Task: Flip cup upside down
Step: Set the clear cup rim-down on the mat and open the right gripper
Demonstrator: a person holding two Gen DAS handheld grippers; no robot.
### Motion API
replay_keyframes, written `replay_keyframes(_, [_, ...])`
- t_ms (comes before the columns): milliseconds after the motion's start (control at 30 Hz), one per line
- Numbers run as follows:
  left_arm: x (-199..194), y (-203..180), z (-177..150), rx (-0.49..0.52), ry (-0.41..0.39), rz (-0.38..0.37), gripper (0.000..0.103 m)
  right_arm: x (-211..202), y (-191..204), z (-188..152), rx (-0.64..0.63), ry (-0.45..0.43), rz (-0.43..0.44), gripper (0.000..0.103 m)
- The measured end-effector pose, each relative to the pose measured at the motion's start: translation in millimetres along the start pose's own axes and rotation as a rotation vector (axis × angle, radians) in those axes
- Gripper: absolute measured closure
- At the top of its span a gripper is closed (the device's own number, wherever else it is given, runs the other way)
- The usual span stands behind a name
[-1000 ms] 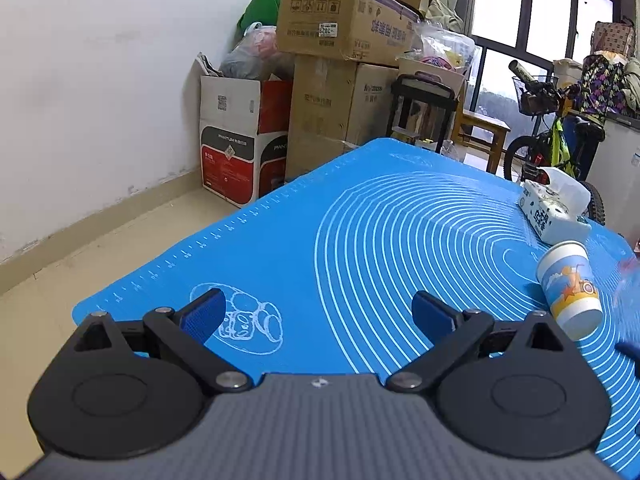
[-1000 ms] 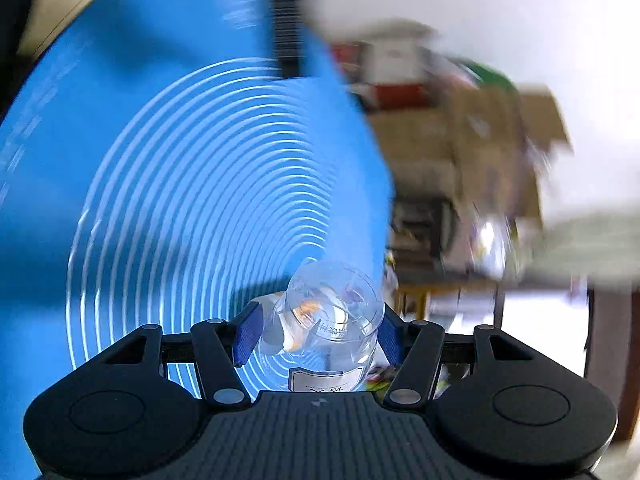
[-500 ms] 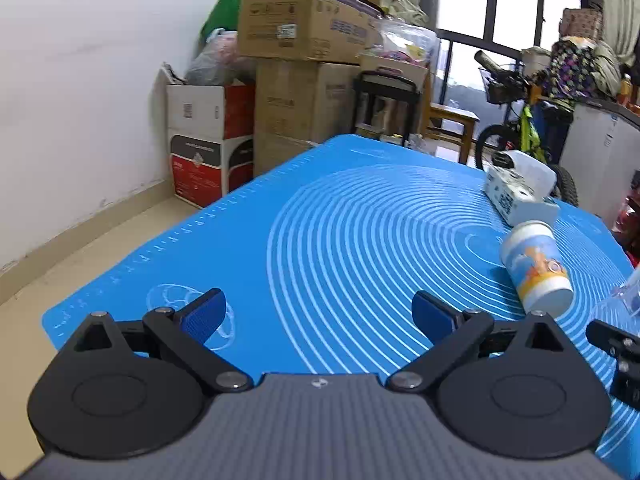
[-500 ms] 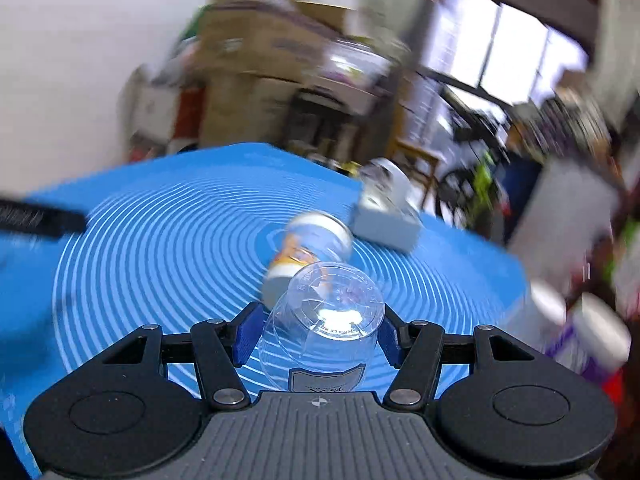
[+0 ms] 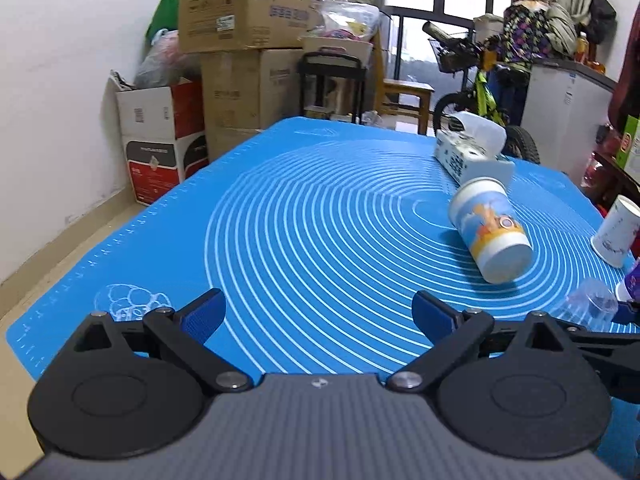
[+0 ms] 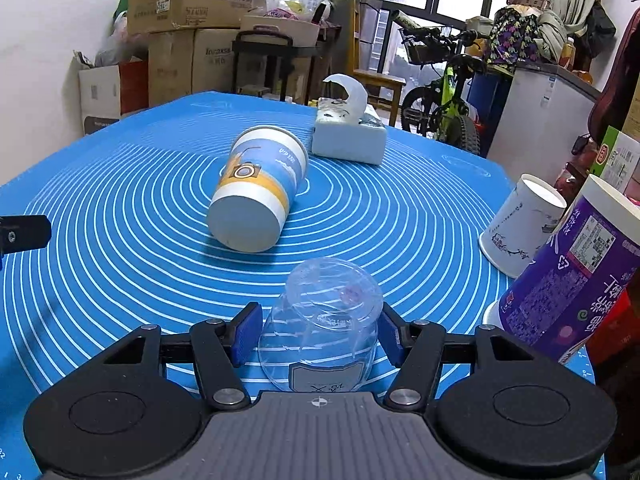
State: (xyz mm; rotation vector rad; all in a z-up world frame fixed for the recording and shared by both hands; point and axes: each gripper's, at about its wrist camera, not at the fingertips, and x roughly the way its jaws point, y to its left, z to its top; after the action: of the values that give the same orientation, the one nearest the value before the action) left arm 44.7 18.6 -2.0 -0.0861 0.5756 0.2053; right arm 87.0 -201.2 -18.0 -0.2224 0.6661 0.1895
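Note:
My right gripper [image 6: 318,332] is shut on a clear plastic cup [image 6: 324,320], its closed base pointing forward and up, held low over the blue mat [image 6: 120,240]. The clear cup also shows at the right edge of the left wrist view [image 5: 588,306]. My left gripper [image 5: 318,312] is open and empty above the mat's near left part. A blue, white and orange paper cup [image 6: 258,188] lies on its side on the mat, also in the left wrist view [image 5: 490,230].
A tissue box [image 6: 348,136] sits at the mat's far side. A white paper cup [image 6: 520,224] and a purple cup [image 6: 572,268] stand tilted at the right edge. Cardboard boxes [image 5: 244,12], a bicycle [image 6: 444,96] and a white cabinet stand beyond the table.
My right gripper has swung round with the clear cup from facing the mat to level, then lowered toward the mat. My left gripper's view has shifted slightly; it stays open.

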Motion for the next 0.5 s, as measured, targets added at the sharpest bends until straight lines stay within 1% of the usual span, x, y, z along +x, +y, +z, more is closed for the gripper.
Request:
replay_keyframes(33, [-0.3, -2.1, -0.9, 0.008, -0.001, 0.0, 0.004, -0.3, 0.7, -0.2, -0.003, 0.001, -0.003, 0.038])
replay_keyframes(67, [-0.4, -4.2, -1.4, 0.017, -0.001, -0.003, 0.004, -0.4, 1.1, 0.4, -0.004, 0.002, -0.009, 0.033])
replay_keyframes(100, [-0.6, -6.5, -1.9, 0.027, 0.001, -0.011, 0.004, 0.7, 1.3, 2.3, -0.003, 0.003, -0.011, 0.032])
replay_keyframes(167, [-0.6, -9.9, -3.0, 0.043, 0.007, -0.03, 0.004, -1.3, -1.1, 1.8, 0.014, 0.003, -0.005, 0.023])
replay_keyframes(300, [-2.3, -16.6, -5.9, 0.077, 0.008, -0.047, 0.004, -10.0, -6.2, -0.3, 0.052, 0.001, 0.0, 0.015])
replay_keyframes(333, [-3.3, -17.8, -6.9, 0.083, 0.014, -0.062, 0.004, -14.7, -7.0, -1.9, 0.057, -0.005, -0.004, 0.005])
replay_keyframes(367, [-5.1, -20.0, -9.0, 0.09, 0.023, -0.08, 0.004, -20.8, -8.0, -3.7, 0.065, -0.013, -0.013, 0.002])
replay_keyframes(400, [-6.2, -21.4, -10.2, 0.097, 0.032, -0.094, 0.004, -26.7, -9.4, -5.2, 0.075, -0.02, -0.024, 0.002])
replay_keyframes(500, [-11.9, -26.7, -12.7, 0.125, 0.029, -0.103, 0.004, -44.8, -15.6, -10.9, 0.13, -0.017, 0.011, 0.002])
